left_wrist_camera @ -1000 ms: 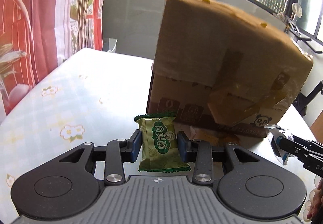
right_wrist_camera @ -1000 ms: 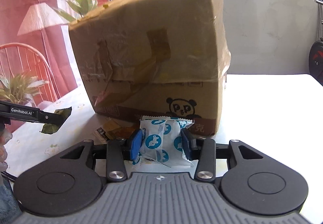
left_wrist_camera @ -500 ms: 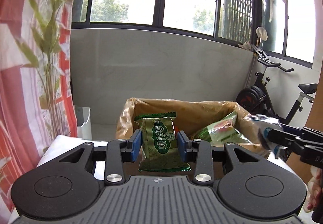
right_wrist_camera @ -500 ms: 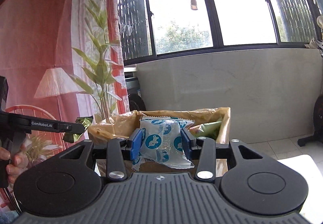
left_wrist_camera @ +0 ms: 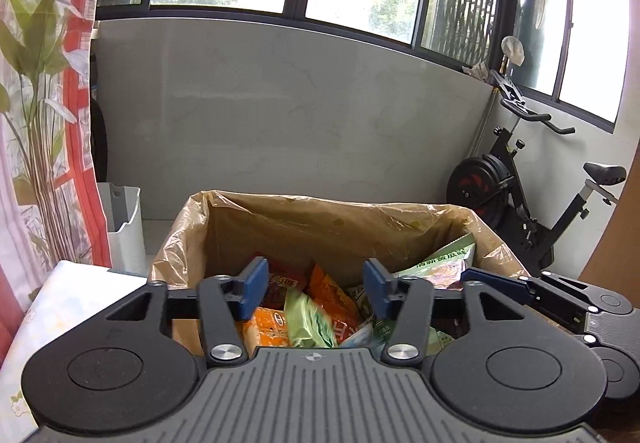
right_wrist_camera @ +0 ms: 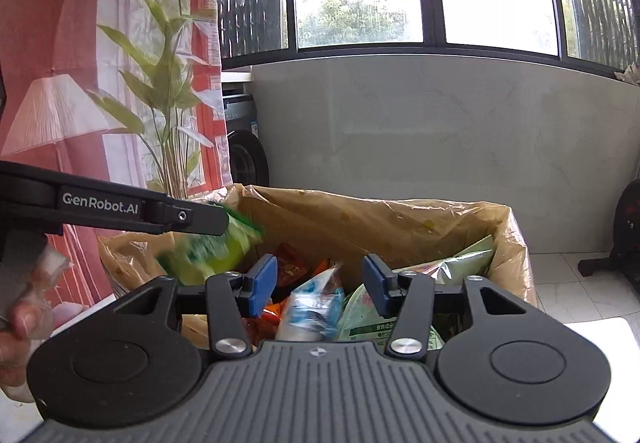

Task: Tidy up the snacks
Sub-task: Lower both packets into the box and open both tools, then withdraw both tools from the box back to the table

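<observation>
A cardboard box lined with a brown plastic bag point(left_wrist_camera: 320, 203) point(right_wrist_camera: 360, 203) stands open below both grippers, with several snack packets point(left_wrist_camera: 332, 295) inside. My left gripper point(left_wrist_camera: 315, 288) hangs over the opening. Its jaws are opening, and a blurred green packet point(left_wrist_camera: 308, 319) drops clear of the blue pads point(left_wrist_camera: 254, 287). My right gripper point(right_wrist_camera: 320, 285) is over the box too, jaws opening. A blurred blue-and-white packet point(right_wrist_camera: 312, 311) falls between its pads without touching them. From the right wrist view, the left gripper point(right_wrist_camera: 208, 221) shows at the left with the green packet point(right_wrist_camera: 212, 249) under it.
A table with a floral cloth point(left_wrist_camera: 60, 303) carries the box. Behind it are a white bin point(left_wrist_camera: 124, 227), a grey wall and windows. An exercise bike point(left_wrist_camera: 520, 195) stands at the right, a red curtain at the left. A person's hand point(right_wrist_camera: 20, 319) holds the left gripper.
Both grippers rose from beside the box to above its open top. Both sets of jaws opened, letting go of the green packet and the blue-and-white packet, which now drop into the box.
</observation>
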`<state>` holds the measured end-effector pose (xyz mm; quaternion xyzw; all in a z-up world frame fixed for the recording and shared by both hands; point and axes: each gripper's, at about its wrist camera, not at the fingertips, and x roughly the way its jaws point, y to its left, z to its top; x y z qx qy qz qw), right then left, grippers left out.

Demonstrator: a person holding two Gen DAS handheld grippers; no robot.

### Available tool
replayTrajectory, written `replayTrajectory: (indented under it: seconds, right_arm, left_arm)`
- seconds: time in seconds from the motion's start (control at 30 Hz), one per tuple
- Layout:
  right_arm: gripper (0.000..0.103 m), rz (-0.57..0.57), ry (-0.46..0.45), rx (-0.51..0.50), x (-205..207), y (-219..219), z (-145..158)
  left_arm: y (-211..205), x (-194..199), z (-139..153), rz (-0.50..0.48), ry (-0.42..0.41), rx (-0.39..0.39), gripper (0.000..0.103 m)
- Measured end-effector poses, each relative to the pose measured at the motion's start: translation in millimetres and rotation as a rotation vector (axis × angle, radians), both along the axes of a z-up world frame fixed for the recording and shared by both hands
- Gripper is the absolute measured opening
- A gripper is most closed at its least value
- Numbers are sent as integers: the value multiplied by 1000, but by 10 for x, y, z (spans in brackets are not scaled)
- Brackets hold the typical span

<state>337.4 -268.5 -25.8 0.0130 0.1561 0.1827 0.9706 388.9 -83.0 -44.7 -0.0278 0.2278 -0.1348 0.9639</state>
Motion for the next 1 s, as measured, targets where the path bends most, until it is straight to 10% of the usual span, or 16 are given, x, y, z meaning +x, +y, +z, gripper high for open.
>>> replayTrajectory:
  seconds: [0.57,1.0]
  right_arm:
    - [58,-80,-98,178,-1145,-394,-281]
    - [58,-96,124,162,-1158,-345,-888]
  left_arm:
    - [456,-887,-44,74,-53,-73,61]
    - [740,-1083,-622,222,90,-84,55]
